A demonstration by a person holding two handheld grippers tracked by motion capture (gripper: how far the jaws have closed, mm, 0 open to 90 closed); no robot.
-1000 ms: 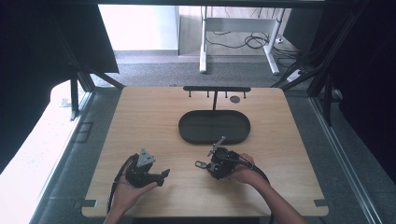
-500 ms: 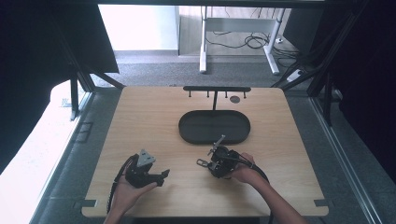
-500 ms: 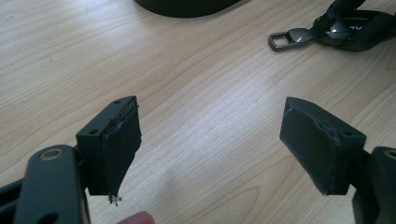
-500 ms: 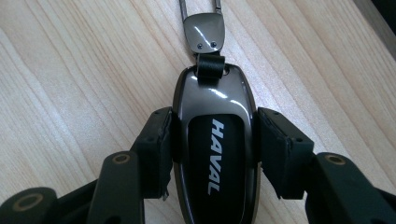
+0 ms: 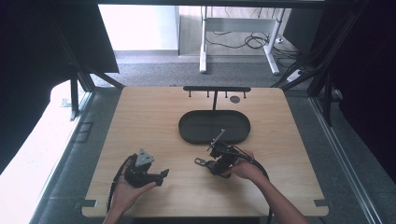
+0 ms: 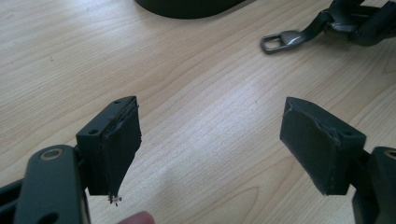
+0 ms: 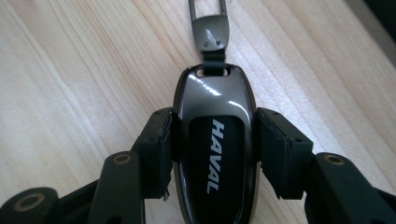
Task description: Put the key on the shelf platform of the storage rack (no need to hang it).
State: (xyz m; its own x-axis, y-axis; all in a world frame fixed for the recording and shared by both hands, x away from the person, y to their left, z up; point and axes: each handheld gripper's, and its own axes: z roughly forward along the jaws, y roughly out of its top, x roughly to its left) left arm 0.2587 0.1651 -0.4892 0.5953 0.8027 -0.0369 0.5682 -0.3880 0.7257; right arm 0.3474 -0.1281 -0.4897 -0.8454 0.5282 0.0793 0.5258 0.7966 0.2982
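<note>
My right gripper (image 7: 214, 149) is shut on a glossy black car key fob (image 7: 214, 126) lettered HAVAL, its pads (image 7: 161, 140) pressed to both sides. A metal loop (image 7: 208, 21) hangs off the fob's front end over the wood. In the high view the right gripper (image 5: 215, 162) sits low on the table, with the key fob's loop (image 5: 200, 161) pointing left. My left gripper (image 6: 210, 149) stands open above bare wood, nothing between its pads (image 6: 119, 149). It faces the key fob (image 6: 322, 23) and its loop (image 6: 282, 41) at upper right. In the high view the left gripper (image 5: 161, 175) rests near the front left.
A dark oval tray (image 5: 214, 126) lies mid-table, just beyond the right gripper. Behind it stands a black rack with hooks (image 5: 216, 88) and a small round disc (image 5: 235, 99) near the far edge. The wooden table (image 5: 140, 121) has open room on its left half.
The right gripper with the key fob has shifted slightly; the left gripper has stayed in place.
</note>
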